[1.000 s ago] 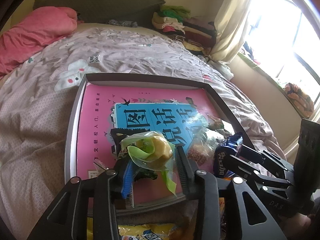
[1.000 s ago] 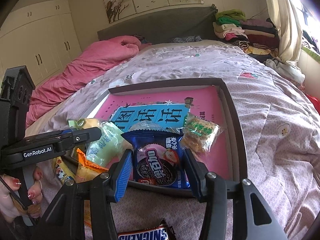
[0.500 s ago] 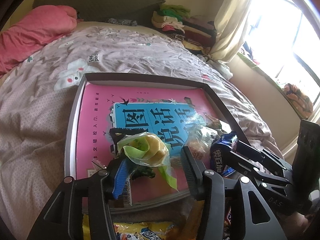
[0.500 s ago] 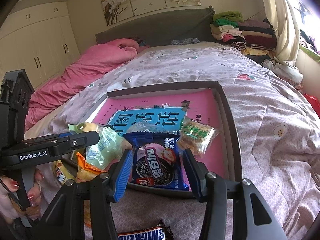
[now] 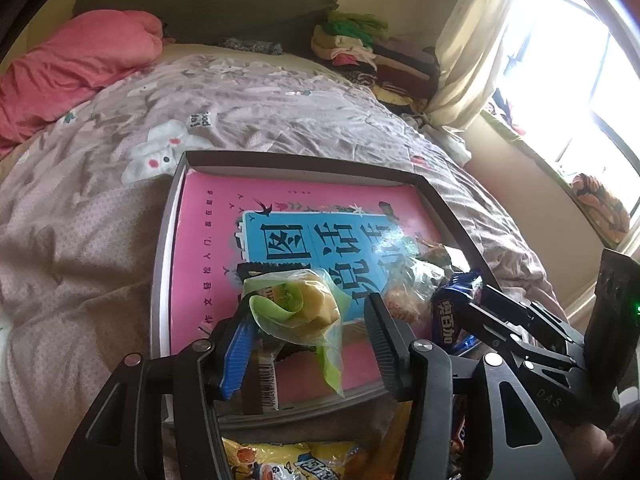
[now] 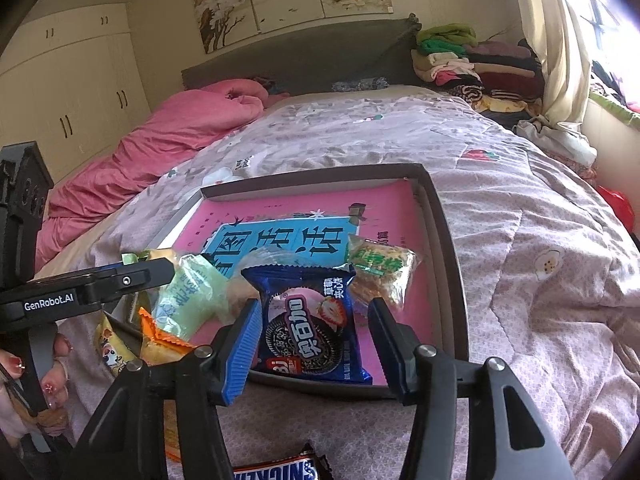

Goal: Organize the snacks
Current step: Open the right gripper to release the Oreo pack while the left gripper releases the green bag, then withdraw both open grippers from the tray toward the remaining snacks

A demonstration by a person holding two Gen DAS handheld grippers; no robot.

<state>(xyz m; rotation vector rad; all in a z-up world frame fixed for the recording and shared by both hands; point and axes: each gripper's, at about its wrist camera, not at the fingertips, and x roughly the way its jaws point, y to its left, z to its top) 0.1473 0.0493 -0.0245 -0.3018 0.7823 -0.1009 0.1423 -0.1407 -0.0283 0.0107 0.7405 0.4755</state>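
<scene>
The tray (image 6: pixel 448 264) lies on the bed (image 6: pixel 540 280), both grippers side by side at its near edge, tilted down into it. The Oreo pack (image 6: pixel 310 322) lies on the near rim, long axis along the right gripper (image 6: pixel 310 346), whose jaws have just eased apart and stand clear of its sides (released, by the look of it). The green bun (image 5: pixel 304 308) sits in the tray between the left gripper (image 5: pixel 308 344) jaws, which have just been opening and no longer pinch it.
</scene>
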